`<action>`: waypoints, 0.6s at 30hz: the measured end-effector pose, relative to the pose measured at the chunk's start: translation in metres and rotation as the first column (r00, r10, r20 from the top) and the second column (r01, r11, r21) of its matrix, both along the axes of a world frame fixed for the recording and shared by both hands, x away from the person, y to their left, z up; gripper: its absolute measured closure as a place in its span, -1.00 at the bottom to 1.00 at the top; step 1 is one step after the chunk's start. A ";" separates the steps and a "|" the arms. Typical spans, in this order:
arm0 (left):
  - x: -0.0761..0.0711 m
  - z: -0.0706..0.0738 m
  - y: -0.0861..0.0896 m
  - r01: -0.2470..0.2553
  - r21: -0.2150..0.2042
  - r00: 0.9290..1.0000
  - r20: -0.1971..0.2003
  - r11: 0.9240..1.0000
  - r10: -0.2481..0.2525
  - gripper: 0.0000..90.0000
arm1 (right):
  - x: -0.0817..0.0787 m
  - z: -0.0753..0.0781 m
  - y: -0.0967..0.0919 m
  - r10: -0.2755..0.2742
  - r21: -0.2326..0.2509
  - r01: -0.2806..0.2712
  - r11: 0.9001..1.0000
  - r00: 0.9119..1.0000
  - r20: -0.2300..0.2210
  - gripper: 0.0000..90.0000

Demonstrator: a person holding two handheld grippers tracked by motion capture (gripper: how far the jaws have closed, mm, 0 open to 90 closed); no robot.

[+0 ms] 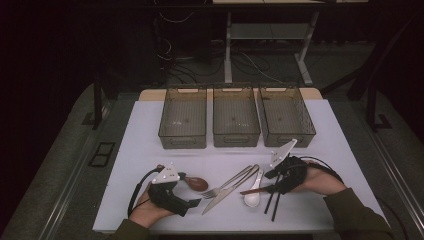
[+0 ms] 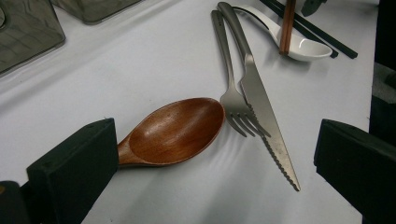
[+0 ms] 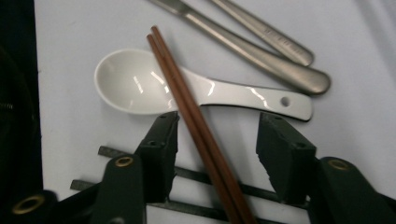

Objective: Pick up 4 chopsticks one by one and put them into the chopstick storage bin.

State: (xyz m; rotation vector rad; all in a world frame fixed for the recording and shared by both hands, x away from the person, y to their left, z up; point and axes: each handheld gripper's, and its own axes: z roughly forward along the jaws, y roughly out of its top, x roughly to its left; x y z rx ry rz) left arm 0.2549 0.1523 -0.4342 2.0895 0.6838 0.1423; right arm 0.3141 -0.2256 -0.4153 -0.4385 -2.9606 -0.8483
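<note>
My left gripper rests at the table's near left, open, with the bowl of a brown wooden spoon lying on the table between its jaws; the handle end is hidden behind the left jaw. Right of that spoon lie a steel fork and a serrated steel knife, side by side. My right gripper is open over a pair of brown chopsticks, which run between its jaws without being pinched. They lie across a white ceramic spoon and a pair of black chopsticks.
Three see-through grey bins stand in a row at the back of the white table top, all with nothing in them. The table's near edge runs just under both hands.
</note>
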 end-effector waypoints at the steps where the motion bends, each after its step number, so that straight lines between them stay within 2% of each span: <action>1: 0.000 0.000 0.000 0.000 0.000 1.000 0.001 1.000 0.000 -1.00 | -0.001 -0.001 0.000 0.012 -0.009 -0.012 1.000 1.000 0.001 0.11; 6: 0.000 0.000 -0.001 0.005 0.004 1.000 0.004 1.000 -0.005 -1.00 | -0.003 -0.004 0.005 0.033 -0.041 -0.033 0.999 0.999 -0.009 0.25; 10: 0.000 0.000 -0.001 0.006 0.004 1.000 0.003 1.000 -0.006 -1.00 | -0.003 -0.007 0.009 0.057 -0.080 -0.056 0.995 0.998 0.008 0.31; 18: 0.000 0.000 -0.001 0.005 0.002 1.000 0.001 1.000 -0.005 -1.00 | -0.006 -0.010 0.016 0.092 -0.114 -0.088 0.990 0.995 0.024 0.46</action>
